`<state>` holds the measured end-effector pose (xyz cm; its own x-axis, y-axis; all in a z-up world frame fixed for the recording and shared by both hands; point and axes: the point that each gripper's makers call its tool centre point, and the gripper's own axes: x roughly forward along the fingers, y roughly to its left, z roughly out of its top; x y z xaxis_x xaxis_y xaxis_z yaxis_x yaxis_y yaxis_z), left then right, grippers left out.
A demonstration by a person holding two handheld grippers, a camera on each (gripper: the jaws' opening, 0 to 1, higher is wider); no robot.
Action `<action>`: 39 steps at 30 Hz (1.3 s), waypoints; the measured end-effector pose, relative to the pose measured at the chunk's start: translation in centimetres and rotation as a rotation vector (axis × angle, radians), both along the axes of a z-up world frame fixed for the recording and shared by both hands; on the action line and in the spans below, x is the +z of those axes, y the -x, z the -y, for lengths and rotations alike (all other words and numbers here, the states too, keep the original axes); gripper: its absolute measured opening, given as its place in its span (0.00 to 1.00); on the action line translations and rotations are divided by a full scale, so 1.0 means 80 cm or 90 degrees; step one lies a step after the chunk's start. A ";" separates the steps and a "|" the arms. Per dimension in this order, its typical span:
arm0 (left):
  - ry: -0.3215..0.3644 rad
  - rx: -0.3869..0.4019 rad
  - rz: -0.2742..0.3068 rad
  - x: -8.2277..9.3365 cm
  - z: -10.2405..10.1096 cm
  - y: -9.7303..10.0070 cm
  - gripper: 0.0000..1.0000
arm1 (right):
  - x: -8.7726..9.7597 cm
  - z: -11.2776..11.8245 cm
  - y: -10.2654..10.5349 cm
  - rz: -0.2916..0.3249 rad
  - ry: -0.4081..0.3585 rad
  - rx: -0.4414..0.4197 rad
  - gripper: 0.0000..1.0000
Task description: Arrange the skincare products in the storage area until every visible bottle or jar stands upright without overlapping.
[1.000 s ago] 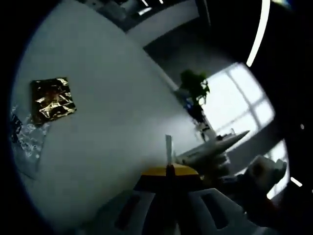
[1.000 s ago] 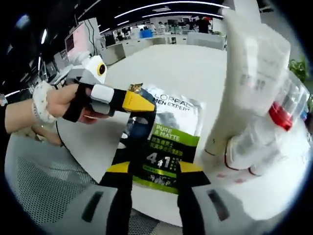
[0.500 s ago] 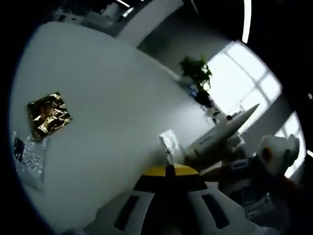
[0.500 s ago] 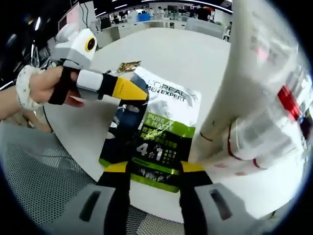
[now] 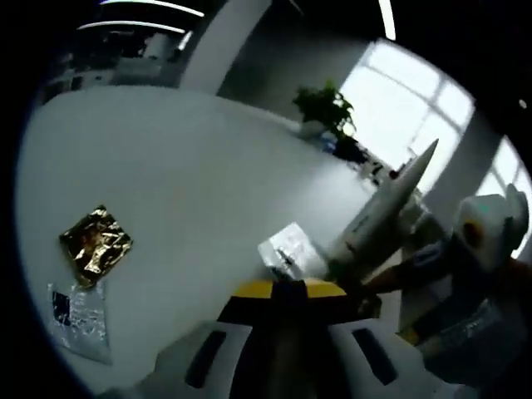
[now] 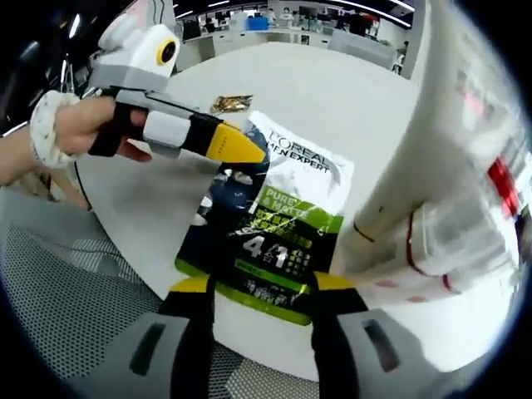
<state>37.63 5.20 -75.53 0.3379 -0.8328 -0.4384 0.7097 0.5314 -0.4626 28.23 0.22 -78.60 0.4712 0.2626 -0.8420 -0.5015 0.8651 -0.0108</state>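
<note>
A green, black and silver face-care sachet (image 6: pixel 270 224) lies flat on the white round table (image 6: pixel 332 91). Its lower edge sits between the wide-apart yellow tips of my right gripper (image 6: pixel 262 287), which is open. My left gripper (image 6: pixel 237 148), held in a hand, comes in from the left with its yellow tips pinched on the sachet's top left corner. In the left gripper view that silver corner (image 5: pixel 287 249) sticks out just above my shut left gripper (image 5: pixel 287 289). A tall white tube (image 6: pixel 424 158) leans at the right, over clear bottles with a red cap (image 6: pixel 499 179).
A gold foil sachet (image 6: pixel 231 102) lies farther back on the table, also seen as gold foil sachet (image 5: pixel 96 245) beside a clear packet (image 5: pixel 79 312). The white tube (image 5: pixel 378 212) leans at the right. A mesh chair seat (image 6: pixel 75 291) is below the table edge.
Both cameras have tilted. The left gripper's tip has shifted slightly right over the sachet's top corner; the sachet and the right jaws hold about the same place.
</note>
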 end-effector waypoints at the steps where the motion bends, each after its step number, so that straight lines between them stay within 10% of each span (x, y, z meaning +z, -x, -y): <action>1: 0.003 -0.002 0.009 0.004 0.000 -0.002 0.09 | 0.000 0.000 0.000 0.000 0.001 0.001 0.49; 11: -0.041 0.020 0.163 0.035 -0.019 -0.027 0.06 | -0.001 0.002 -0.001 0.002 0.012 -0.010 0.52; 22: -0.128 -0.066 0.109 -0.017 -0.006 -0.004 0.12 | -0.001 -0.001 -0.002 -0.003 0.010 -0.032 0.54; 39: -0.155 -0.085 0.132 -0.029 0.005 -0.009 0.10 | -0.002 -0.003 -0.004 -0.009 0.016 -0.060 0.57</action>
<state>38.39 4.82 -77.84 0.3360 -0.7548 -0.5634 0.8456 0.5052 -0.1725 28.57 0.45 -78.77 0.4808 0.1959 -0.8547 -0.4175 0.9083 -0.0267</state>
